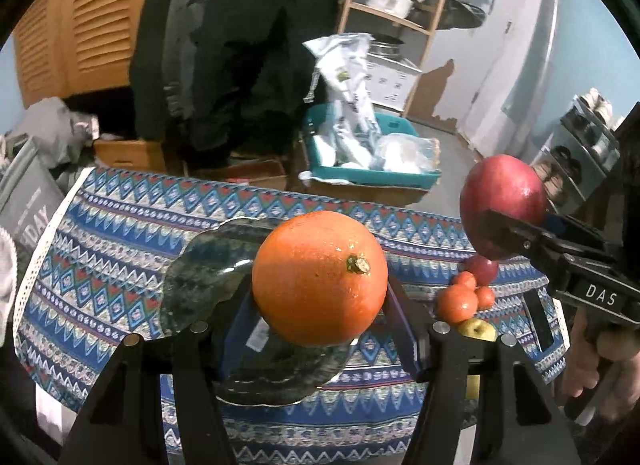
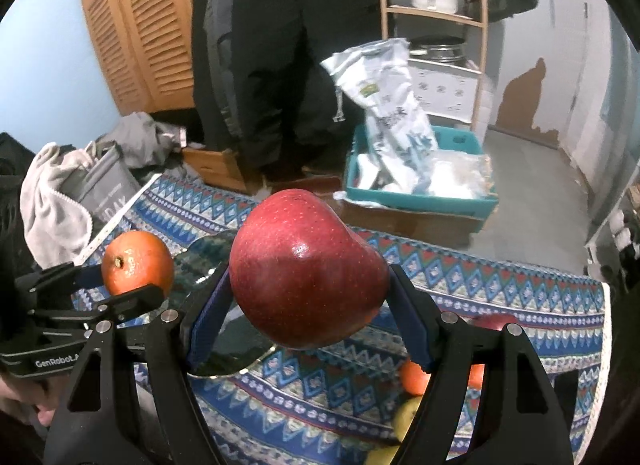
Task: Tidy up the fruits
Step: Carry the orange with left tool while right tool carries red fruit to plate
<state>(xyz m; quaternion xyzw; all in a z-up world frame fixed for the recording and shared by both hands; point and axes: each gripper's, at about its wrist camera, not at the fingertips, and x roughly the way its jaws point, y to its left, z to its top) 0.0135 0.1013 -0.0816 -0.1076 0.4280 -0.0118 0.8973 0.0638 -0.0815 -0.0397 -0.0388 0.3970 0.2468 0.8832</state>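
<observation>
My left gripper [image 1: 320,297] is shut on a large orange [image 1: 320,277] and holds it above a clear glass plate [image 1: 200,277] on the patterned cloth. My right gripper [image 2: 308,297] is shut on a red apple [image 2: 308,273], held in the air; it also shows in the left wrist view [image 1: 502,205] at the right. The orange shows in the right wrist view [image 2: 136,261] to the left, over the plate [image 2: 208,261]. A pile of fruit lies on the cloth: small oranges [image 1: 460,297], a red apple [image 1: 482,269] and a yellow apple [image 1: 476,330].
The table carries a blue patterned cloth [image 1: 120,233]. Behind it stand a teal crate with white bags [image 1: 372,173], cardboard boxes, a wooden shelf with pots [image 1: 392,1], hanging dark clothes and louvred doors. A grey bag [image 2: 108,189] sits at the left edge.
</observation>
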